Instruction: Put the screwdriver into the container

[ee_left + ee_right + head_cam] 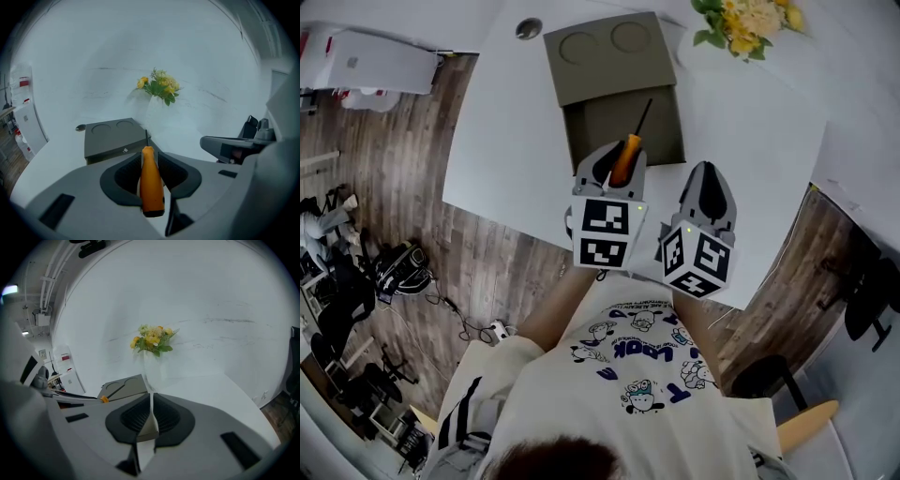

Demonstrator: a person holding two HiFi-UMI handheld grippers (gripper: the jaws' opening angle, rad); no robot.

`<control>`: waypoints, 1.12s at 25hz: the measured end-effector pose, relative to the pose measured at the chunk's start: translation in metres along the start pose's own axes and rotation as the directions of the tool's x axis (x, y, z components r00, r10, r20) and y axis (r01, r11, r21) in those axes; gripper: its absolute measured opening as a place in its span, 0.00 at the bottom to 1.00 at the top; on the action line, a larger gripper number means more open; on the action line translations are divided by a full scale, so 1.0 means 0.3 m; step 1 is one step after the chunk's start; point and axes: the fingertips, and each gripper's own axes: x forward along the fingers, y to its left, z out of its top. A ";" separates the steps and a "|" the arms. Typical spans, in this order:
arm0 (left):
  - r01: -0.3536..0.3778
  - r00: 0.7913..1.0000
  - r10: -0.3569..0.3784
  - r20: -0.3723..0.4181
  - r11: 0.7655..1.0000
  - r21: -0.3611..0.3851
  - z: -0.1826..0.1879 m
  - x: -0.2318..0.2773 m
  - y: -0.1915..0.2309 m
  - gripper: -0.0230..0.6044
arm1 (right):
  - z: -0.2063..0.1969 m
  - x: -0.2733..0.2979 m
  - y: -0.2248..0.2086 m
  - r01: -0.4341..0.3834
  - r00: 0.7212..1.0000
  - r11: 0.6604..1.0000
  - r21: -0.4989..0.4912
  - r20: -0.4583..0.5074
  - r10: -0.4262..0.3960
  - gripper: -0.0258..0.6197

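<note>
An orange-handled screwdriver [625, 159] sits upright between the pads of my left gripper [614, 155], which is shut on the handle. Its thin dark shaft points forward over the open grey container [623, 127] on the white table. In the left gripper view the handle [151, 183] fills the gap between the jaws, with the container [115, 138] just beyond. My right gripper [706, 178] hovers to the right of the left one, near the table's front edge. Its jaws [151, 404] are shut with nothing between them. The container [124, 387] lies to its front left.
The container's lid [605, 52], with two round recesses, lies flat behind the box. A vase of yellow flowers [750, 23] stands at the back right. A small round metal piece [528, 28] lies at the back left. The white table's front edge [534, 234] runs just below the grippers.
</note>
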 end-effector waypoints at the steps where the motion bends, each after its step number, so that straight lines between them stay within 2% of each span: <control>1: 0.005 1.000 -0.005 -0.007 1.000 0.003 0.000 0.009 0.006 0.22 | -0.001 0.009 0.002 0.006 1.000 1.000 0.002 -0.003 -0.006 0.10; 15: 0.100 0.990 -0.094 -0.109 0.994 0.046 -0.034 0.134 0.044 0.22 | -0.040 0.089 -0.009 0.105 0.993 0.994 0.035 -0.057 -0.103 0.10; 28: 0.141 0.976 -0.123 -0.180 0.986 0.093 -0.071 0.239 0.073 0.22 | -0.096 0.129 -0.022 0.156 0.982 0.987 0.037 -0.116 -0.151 0.10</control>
